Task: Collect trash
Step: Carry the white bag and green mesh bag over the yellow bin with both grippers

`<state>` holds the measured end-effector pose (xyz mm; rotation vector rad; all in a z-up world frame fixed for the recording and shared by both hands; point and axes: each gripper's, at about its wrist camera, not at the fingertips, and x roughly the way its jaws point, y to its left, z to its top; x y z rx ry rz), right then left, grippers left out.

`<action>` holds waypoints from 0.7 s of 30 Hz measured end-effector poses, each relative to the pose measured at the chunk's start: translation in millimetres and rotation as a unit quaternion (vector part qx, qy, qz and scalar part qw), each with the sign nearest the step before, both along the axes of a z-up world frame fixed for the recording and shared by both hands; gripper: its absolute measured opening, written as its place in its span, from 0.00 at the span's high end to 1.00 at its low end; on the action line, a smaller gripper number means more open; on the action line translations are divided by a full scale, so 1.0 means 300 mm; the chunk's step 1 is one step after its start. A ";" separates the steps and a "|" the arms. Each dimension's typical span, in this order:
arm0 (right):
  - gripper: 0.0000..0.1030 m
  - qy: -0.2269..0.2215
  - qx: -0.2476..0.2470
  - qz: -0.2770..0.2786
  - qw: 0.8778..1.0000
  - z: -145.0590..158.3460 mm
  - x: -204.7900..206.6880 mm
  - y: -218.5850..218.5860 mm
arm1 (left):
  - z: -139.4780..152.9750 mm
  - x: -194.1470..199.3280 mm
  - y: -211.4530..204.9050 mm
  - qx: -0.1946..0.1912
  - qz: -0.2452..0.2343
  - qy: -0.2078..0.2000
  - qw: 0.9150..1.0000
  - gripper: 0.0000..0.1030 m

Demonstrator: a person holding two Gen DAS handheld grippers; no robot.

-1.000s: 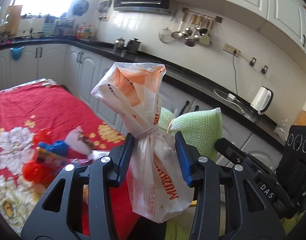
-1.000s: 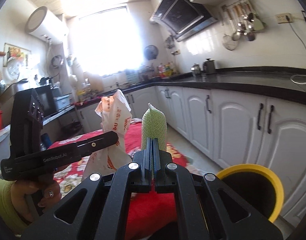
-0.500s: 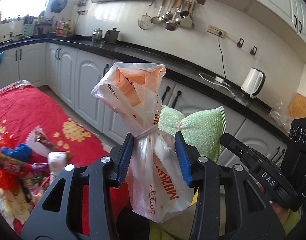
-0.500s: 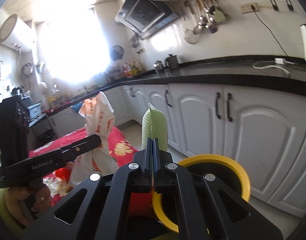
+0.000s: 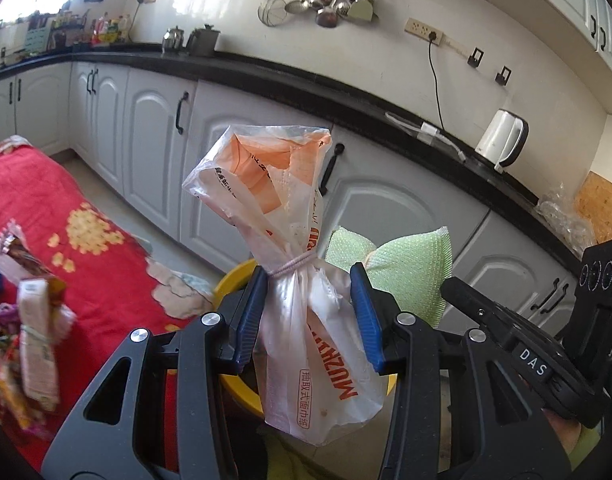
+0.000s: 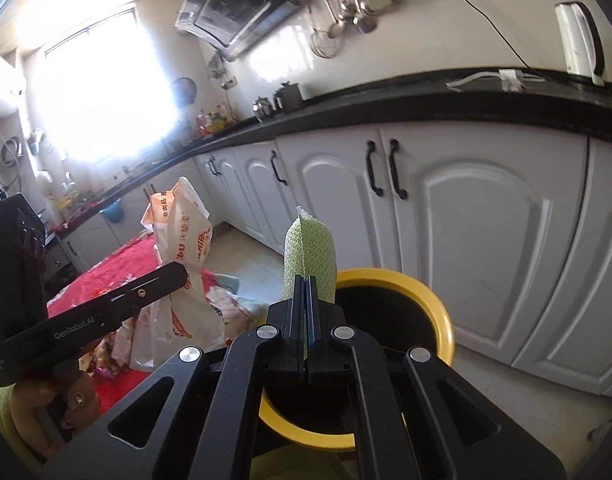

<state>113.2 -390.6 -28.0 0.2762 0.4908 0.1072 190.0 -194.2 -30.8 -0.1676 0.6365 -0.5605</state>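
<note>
My left gripper (image 5: pixel 309 312) is shut on a white and orange plastic bag (image 5: pixel 306 280) tied with a rubber band; the bag also shows in the right wrist view (image 6: pixel 182 272). My right gripper (image 6: pixel 304 292) is shut on a folded green cloth (image 6: pixel 310 256), which also shows in the left wrist view (image 5: pixel 401 272) just right of the bag. A yellow-rimmed black trash bin (image 6: pixel 437 308) stands on the floor right below and beyond the right gripper. Its yellow rim (image 5: pixel 234 276) shows behind the left gripper's fingers.
A table with a red flowered cloth (image 5: pixel 58 220) lies to the left, with several wrappers and packets (image 5: pixel 34 328) on it. White cabinets (image 6: pixel 465 208) under a black counter (image 5: pixel 266 72) run close behind the bin. A white kettle (image 5: pixel 501 140) stands on the counter.
Both grippers have swung right, away from the red table towards the cabinets. The yellow bin has come under them. Both still hold their items.
</note>
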 end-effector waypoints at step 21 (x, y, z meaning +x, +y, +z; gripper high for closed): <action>0.99 0.090 0.034 -0.025 0.995 -0.170 0.070 -0.071 | -0.204 0.097 -0.091 0.022 -0.015 0.068 0.997 0.66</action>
